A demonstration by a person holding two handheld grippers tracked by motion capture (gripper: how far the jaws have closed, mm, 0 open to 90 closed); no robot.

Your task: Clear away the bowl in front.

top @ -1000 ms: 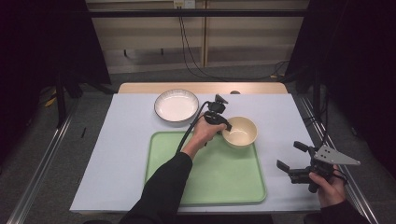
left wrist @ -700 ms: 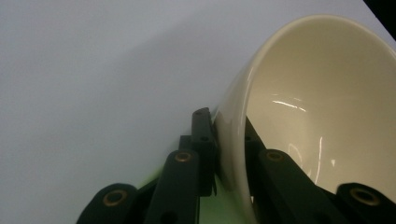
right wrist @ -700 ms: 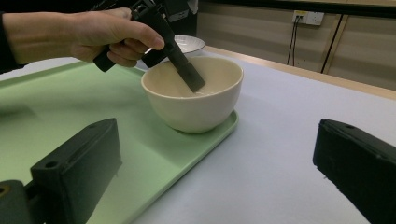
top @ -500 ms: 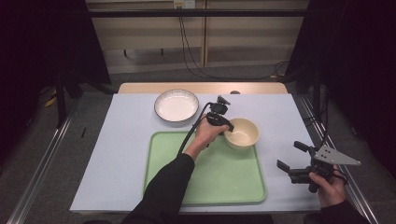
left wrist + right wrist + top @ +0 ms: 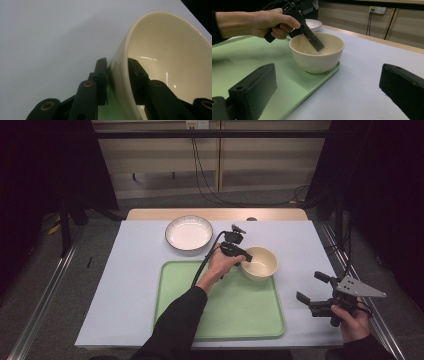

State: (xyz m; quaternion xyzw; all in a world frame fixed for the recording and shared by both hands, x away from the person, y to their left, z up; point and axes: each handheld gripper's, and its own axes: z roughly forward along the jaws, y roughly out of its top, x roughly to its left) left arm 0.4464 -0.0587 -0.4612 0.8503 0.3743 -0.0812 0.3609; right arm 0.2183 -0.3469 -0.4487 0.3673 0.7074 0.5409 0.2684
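Observation:
A cream bowl (image 5: 260, 264) stands on the far right corner of the green tray (image 5: 235, 310). My left gripper (image 5: 244, 257) reaches over the bowl's left rim, one jaw inside and one outside. In the left gripper view the bowl (image 5: 160, 62) has its wall between the jaws of the left gripper (image 5: 117, 62). The jaws have just been opening and no longer press on the wall. My right gripper (image 5: 310, 287) hovers open and empty above the table's front right. In its own view the right gripper (image 5: 328, 75) faces the bowl (image 5: 317, 57).
A white plate (image 5: 189, 233) lies on the table (image 5: 125, 285) behind the tray's far left corner. The tray (image 5: 249, 57) is bare apart from the bowl. Cables hang down the back wall.

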